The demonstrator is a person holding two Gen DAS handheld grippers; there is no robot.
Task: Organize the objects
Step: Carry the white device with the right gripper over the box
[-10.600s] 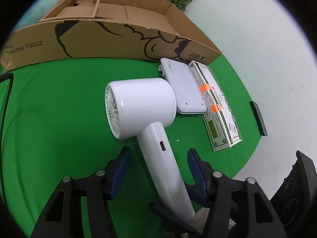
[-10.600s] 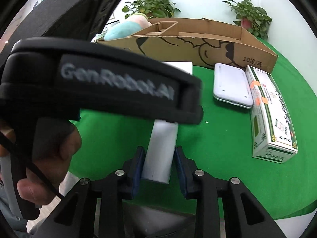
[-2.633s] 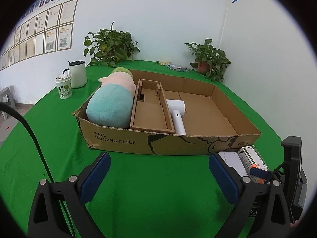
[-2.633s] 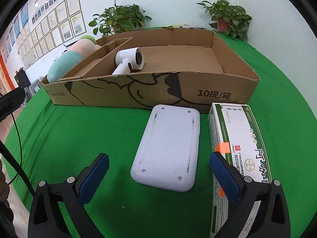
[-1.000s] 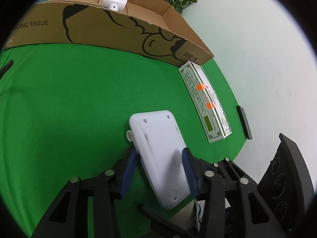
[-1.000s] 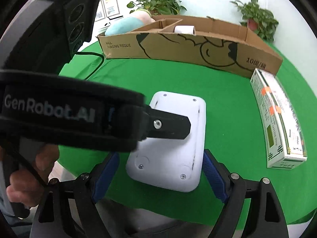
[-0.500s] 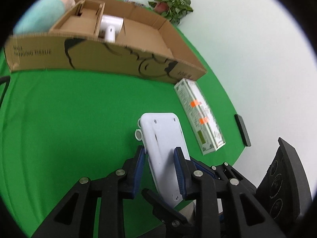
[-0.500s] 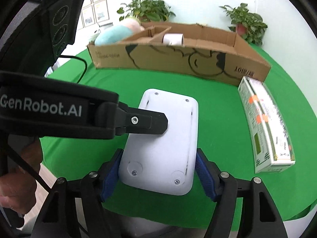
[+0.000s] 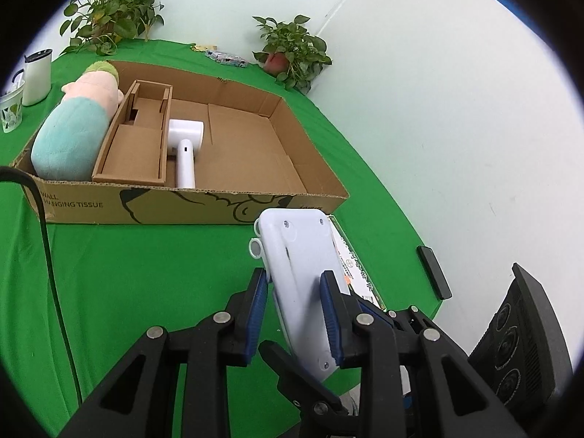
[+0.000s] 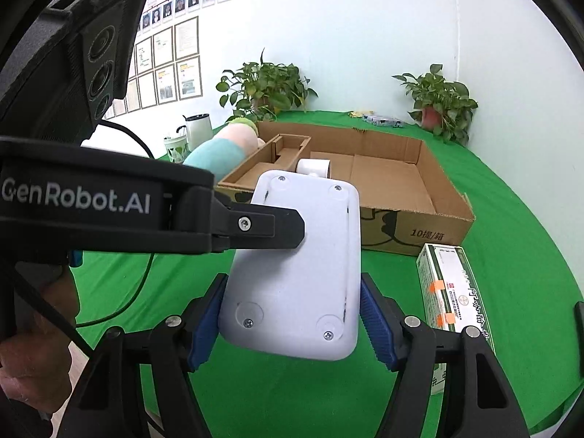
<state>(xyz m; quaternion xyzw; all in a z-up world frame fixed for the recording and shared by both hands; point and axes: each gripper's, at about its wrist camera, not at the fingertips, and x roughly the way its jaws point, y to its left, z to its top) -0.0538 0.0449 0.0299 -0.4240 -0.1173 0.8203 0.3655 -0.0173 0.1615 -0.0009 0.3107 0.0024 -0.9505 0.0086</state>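
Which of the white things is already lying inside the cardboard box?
The white hair dryer, lying beside the inner cardboard divider. The flat white device is outside the cardboard box, gripped by both hand-held grippers above the green cloth.

We see the cardboard box (image 9: pixel 204 200) upper-centre on the bench (image 9: pixel 127 273); plush toy (image 9: pixel 69 135) in its left end, hair dryer (image 9: pixel 184 146) mid; carton (image 10: pixel 452 299) lower right.

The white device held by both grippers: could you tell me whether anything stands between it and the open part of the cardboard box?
Only the box's near wall lies between the white device and the bare floor of the cardboard box. The hair dryer lies left of that bare floor, against the divider.
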